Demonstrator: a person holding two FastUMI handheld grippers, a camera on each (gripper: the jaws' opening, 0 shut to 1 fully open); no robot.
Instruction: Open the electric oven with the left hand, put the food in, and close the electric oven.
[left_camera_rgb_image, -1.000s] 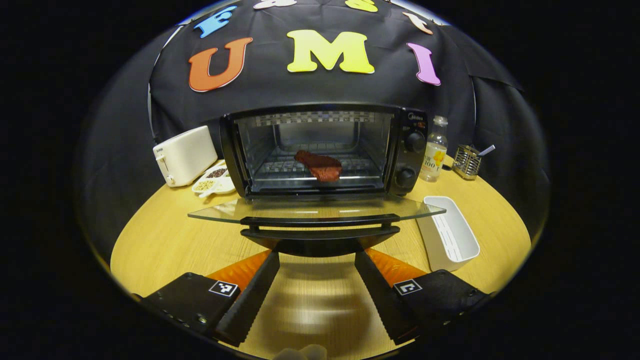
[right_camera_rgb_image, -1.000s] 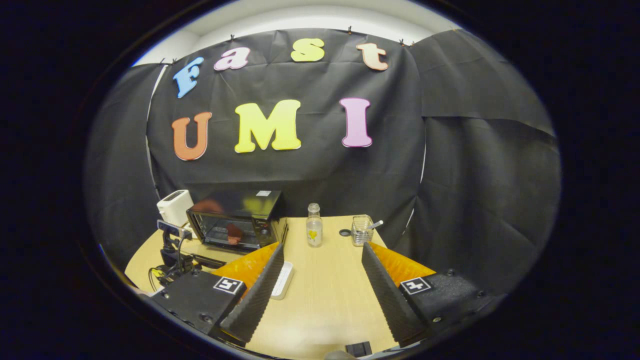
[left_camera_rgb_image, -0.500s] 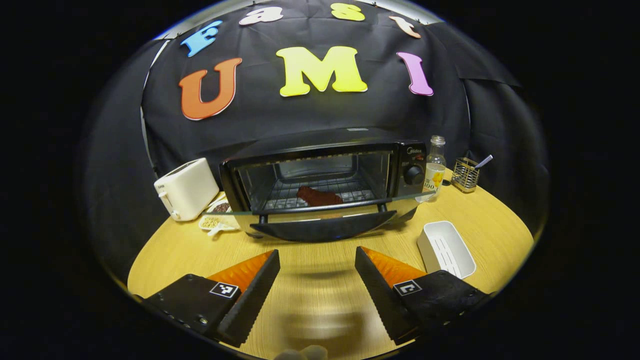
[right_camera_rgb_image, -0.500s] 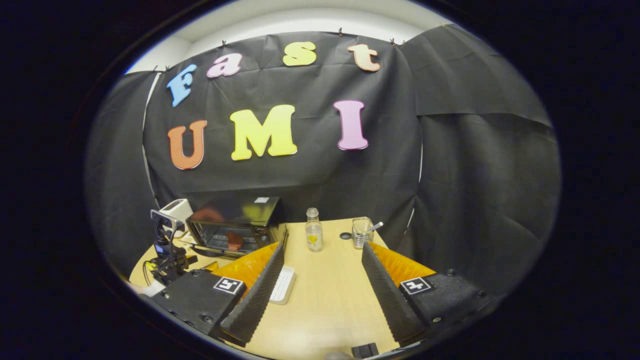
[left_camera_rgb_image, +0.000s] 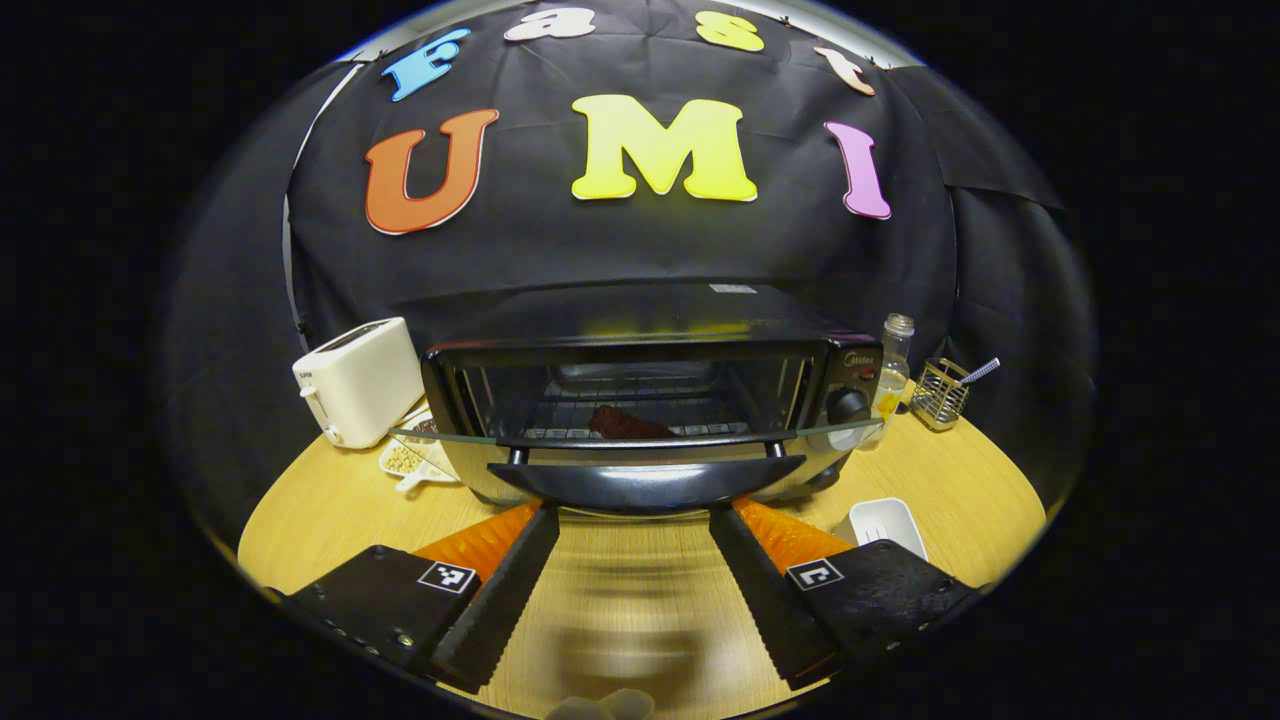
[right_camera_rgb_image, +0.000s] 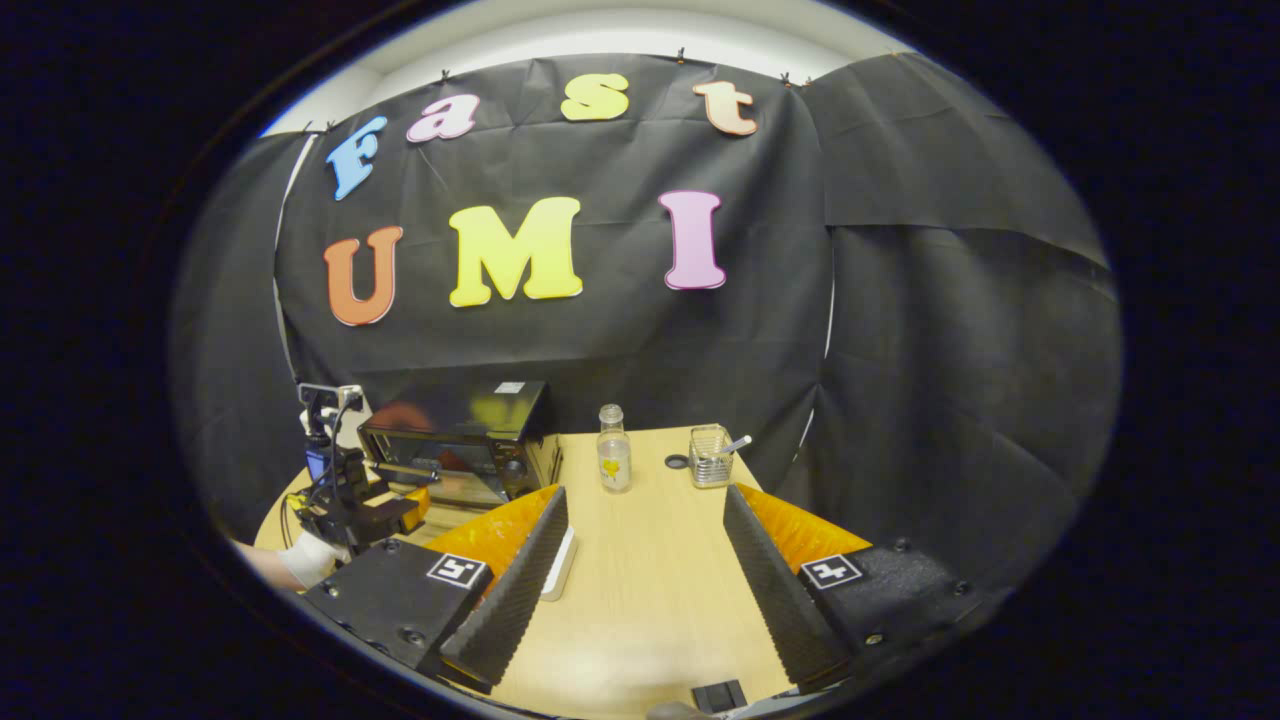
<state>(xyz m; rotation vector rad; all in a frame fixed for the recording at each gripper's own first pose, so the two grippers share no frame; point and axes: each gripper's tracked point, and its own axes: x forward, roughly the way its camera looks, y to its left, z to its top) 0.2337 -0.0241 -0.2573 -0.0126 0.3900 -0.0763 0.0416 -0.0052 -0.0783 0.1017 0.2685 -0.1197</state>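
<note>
The black electric oven (left_camera_rgb_image: 640, 330) stands straight ahead in the left gripper view, its glass door (left_camera_rgb_image: 640, 437) partway up and seen nearly edge-on. A reddish-brown piece of food (left_camera_rgb_image: 622, 424) lies on the wire rack inside. My left gripper (left_camera_rgb_image: 635, 517) is open, its fingertips just under the door's black handle (left_camera_rgb_image: 645, 482); I cannot tell whether they touch. My right gripper (right_camera_rgb_image: 645, 497) hangs open over bare table with nothing between its fingers. Far to its left are the oven (right_camera_rgb_image: 455, 440) and the left gripper (right_camera_rgb_image: 355, 505), held by a hand (right_camera_rgb_image: 300, 560).
A white toaster (left_camera_rgb_image: 360, 380) and a dish of beans (left_camera_rgb_image: 405, 460) sit left of the oven. To its right are a bottle (left_camera_rgb_image: 893, 365), a wire basket (left_camera_rgb_image: 945, 393) and a white tray (left_camera_rgb_image: 880, 520). The round wooden table (right_camera_rgb_image: 650, 600) ends close to the wall.
The oven door has swung up from lying flat to partway raised. My left gripper has risen and moved in under the handle. The right gripper has drifted slightly away from the oven.
</note>
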